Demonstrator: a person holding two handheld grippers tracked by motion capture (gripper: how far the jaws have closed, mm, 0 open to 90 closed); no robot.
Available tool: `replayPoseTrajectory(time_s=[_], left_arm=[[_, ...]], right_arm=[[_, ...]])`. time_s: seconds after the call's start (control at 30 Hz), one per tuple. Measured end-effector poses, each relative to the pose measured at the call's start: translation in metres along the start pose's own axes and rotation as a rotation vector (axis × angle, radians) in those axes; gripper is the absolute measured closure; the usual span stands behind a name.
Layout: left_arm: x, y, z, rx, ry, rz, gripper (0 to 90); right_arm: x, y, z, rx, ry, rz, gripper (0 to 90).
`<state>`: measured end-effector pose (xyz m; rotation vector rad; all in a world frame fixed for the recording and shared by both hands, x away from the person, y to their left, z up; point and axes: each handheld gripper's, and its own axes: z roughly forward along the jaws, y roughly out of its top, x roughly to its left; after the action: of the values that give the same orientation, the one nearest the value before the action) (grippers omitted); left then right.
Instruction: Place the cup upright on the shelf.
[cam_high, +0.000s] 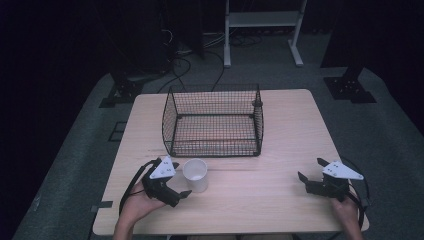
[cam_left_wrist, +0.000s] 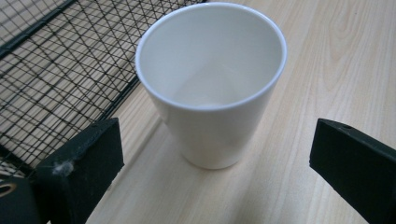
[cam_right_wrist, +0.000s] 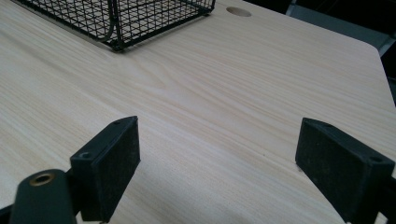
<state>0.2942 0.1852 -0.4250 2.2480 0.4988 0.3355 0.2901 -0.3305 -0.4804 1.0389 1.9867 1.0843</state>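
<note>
The white cup stood upright and empty on the bench, just in front of the wire basket's near wall. The left hand-held gripper sat just beside the cup, its jaws spread wide on either side without touching it. The right hand-held gripper rested well apart near the bench's right edge, its jaws spread over bare wood.

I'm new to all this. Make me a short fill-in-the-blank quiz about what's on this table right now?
1. The white cup stands upright and holds ____.
2. The left claw has its jaws ____ on either side of the cup, not touching it.
3. The black wire basket has ____ inside it.
4. The right claw hovers over bare ____.

Missing words: nothing; open; nothing; table
</note>
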Motion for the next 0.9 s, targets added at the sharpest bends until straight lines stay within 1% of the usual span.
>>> replayPoseTrajectory(time_s=[0.07,0.17,0.23,0.37,0.5,0.6,0.73,0.8,0.83,0.9], left_arm=[[0.0,0.002,0.002,0.01,-0.008,0.003,2.1],[0.0,0.005,0.006,0.014,-0.018,0.001,2.0],[0.001,0.006,0.009,0.022,-0.018,0.001,2.1],[0.002,0.008,0.015,0.036,-0.022,-0.012,2.1],[0.004,0.01,0.022,0.062,-0.032,-0.019,2.1],[0.005,0.013,0.025,0.076,-0.025,-0.016,2.1],[0.006,0.017,0.028,0.077,-0.036,-0.017,3.4],[0.006,0.019,0.03,0.087,-0.036,-0.018,3.5],[0.006,0.021,0.031,0.1,-0.028,-0.011,4.2],[0.008,0.023,0.033,0.112,-0.031,-0.018,5.5]], right_arm=[[0.0,0.0,0.0,0.0,0.0,-0.001,13.1],[0.0,0.0,0.0,0.0,-0.001,-0.001,13.1],[0.0,0.0,0.0,0.0,0.0,-0.003,13.1],[0.0,0.0,0.0,0.0,0.0,-0.004,13.1],[0.0,0.0,0.0,0.0,0.0,-0.004,13.1],[0.0,0.0,0.0,0.0,0.001,-0.004,13.1],[0.0,0.0,0.0,-0.001,0.002,-0.005,13.1],[0.0,0.0,0.0,0.0,0.002,-0.004,13.1],[0.0,0.0,0.0,-0.001,0.002,-0.005,13.1],[0.001,0.0,0.0,-0.001,0.003,-0.005,13.1]])
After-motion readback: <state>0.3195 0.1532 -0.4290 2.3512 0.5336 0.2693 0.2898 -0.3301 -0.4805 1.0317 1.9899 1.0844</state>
